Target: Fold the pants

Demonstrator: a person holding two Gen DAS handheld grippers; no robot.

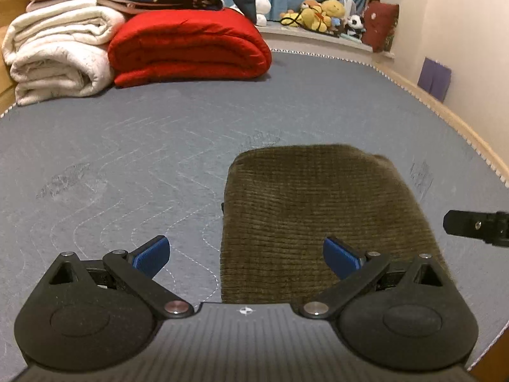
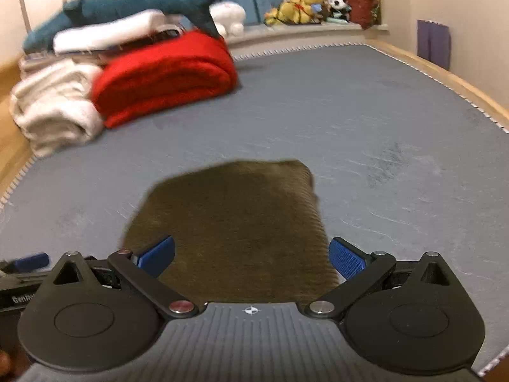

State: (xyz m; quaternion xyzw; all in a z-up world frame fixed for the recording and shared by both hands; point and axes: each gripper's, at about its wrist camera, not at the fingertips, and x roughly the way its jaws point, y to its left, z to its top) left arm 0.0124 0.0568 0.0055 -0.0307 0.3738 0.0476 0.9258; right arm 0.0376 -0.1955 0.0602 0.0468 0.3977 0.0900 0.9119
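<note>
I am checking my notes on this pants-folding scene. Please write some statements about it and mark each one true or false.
1. The pants lie folded into a compact brown bundle on the grey mattress. True.
2. The left gripper is shut on the pants. False: its jaws stand wide open and hold nothing.
3. A red folded blanket lies at the far side of the mattress. True.
4. The right gripper pinches an edge of the pants. False: it is open, with the pants lying beyond it.
5. A blue shark plush toy lies on top of the bedding pile. True.
</note>
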